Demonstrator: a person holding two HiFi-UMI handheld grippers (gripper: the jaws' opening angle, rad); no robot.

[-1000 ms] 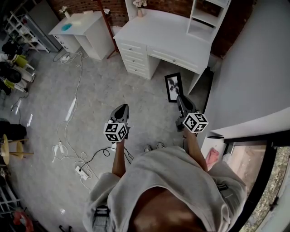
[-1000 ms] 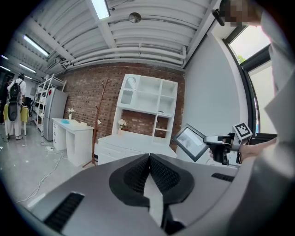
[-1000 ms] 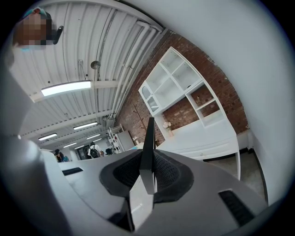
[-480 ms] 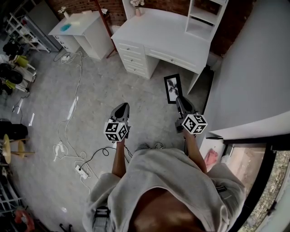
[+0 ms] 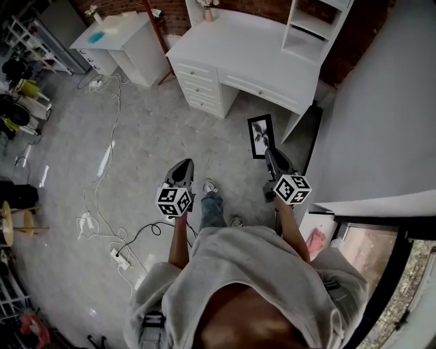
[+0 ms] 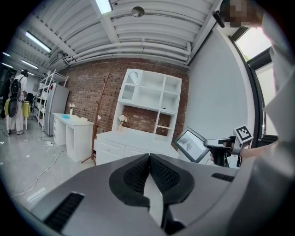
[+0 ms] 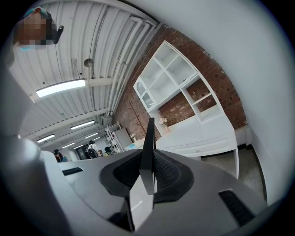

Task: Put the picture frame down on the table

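A black picture frame (image 5: 259,135) with a pale print stands clamped in my right gripper (image 5: 271,155), held out in the air in front of the white desk (image 5: 252,48). In the right gripper view the frame (image 7: 148,146) shows edge-on between the ribbed pads, pinched near its lower end. From the left gripper view the frame (image 6: 190,144) tilts at the right. My left gripper (image 5: 181,170) hangs beside it at the left, over the grey floor, jaws shut with nothing between them (image 6: 149,162).
The desk carries a white hutch (image 5: 312,24) at its right and a small vase (image 5: 209,5) at the back. A white side table (image 5: 122,42) stands to its left. Cables and a power strip (image 5: 117,255) lie on the floor. A grey wall (image 5: 381,116) runs along the right. A person's shoe (image 5: 210,185) steps forward.
Both grippers and the frame have shifted slightly toward the desk. The person's leg and shoe have come forward into view between the two grippers.
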